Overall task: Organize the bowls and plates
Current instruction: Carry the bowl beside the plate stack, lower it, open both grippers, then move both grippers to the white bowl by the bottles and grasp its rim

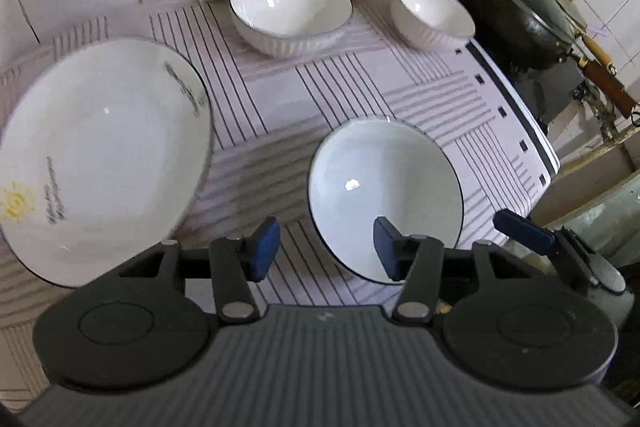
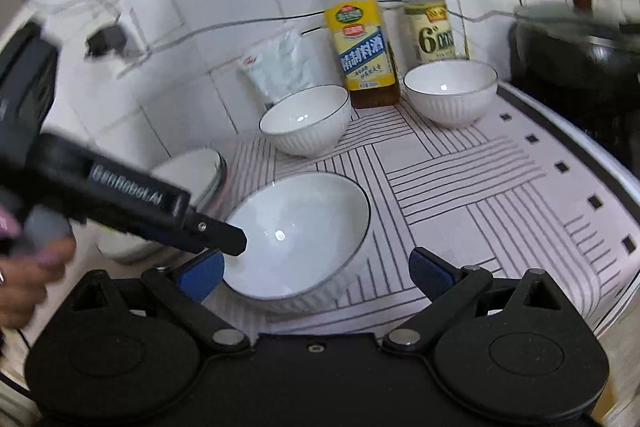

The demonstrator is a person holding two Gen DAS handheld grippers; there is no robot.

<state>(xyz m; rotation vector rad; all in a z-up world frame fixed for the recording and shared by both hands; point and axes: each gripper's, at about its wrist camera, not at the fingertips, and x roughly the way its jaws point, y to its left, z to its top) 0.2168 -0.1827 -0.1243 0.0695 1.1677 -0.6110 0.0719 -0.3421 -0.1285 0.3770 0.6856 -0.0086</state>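
A white bowl with a dark rim [image 1: 384, 199] [image 2: 300, 235] sits on the striped cloth nearest me. My left gripper [image 1: 325, 249] is open and straddles the bowl's left rim without pressing on it. One of its dark fingers [image 2: 224, 241] shows over that rim in the right wrist view. My right gripper [image 2: 316, 278] is wide open, with a pad on each side of the bowl's near part. A large printed plate [image 1: 104, 159] [image 2: 192, 171] lies to the left. Two ribbed white bowls [image 1: 290, 9] [image 1: 432, 13] stand at the back.
Two bottles [image 2: 360, 39] [image 2: 430, 15] and a white bag [image 2: 280, 67] stand against the tiled wall. A black lidded wok [image 1: 516, 7] sits on a stove at the right, past the cloth's dark border [image 1: 516, 119]. A person's hand [image 2: 24, 279] holds the left gripper.
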